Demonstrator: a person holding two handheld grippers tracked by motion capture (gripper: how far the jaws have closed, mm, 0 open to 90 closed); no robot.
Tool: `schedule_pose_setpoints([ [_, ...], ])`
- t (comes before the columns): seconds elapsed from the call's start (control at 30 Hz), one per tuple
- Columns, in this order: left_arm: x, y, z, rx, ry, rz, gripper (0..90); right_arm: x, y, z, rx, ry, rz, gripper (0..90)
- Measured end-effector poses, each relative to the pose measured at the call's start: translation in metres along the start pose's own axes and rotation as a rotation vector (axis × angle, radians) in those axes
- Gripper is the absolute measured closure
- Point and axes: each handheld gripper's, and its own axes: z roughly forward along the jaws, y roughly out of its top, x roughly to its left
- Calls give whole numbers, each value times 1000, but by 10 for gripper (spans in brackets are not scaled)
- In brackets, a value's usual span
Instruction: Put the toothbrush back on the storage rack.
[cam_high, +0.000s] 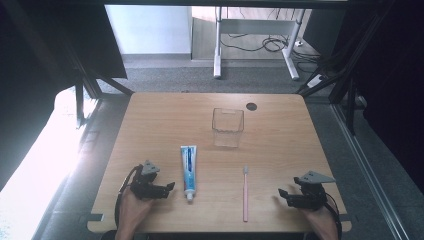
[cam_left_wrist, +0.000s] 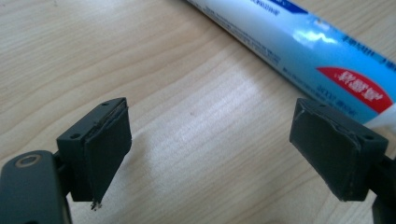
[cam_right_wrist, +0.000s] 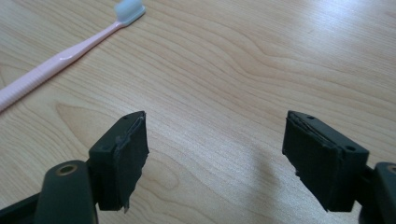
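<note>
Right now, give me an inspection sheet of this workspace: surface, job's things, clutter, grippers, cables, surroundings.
Surface: wooden table, dry, with a dark round hole near its far edge.
Job's things: toothpaste tube lying flat, cap towards the person; pink toothbrush lying flat, bristle end away; clear square cup upright, looks empty.
Clutter: nothing seen.
Grippers: left gripper open beside the tube; right gripper open, right of the brush; both hold nothing.
Cables: one trails from each gripper; loose cables on the floor beyond.
Surroundings: white desk legs, grey carpet, dark frame posts.
</note>
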Motion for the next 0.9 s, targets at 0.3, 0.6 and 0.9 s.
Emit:
schedule_pose_setpoints([
  [0.3,-1,1,0,-25,12,33,128,4,0,3,4,5,-37,163],
  [0.6,-3,3,2,-15,25,30,128,2,-2,3,6,9,-50,144],
  [0.9,-1,3,2,-17,29,29,128,5,0,3,13,15,-68,111],
])
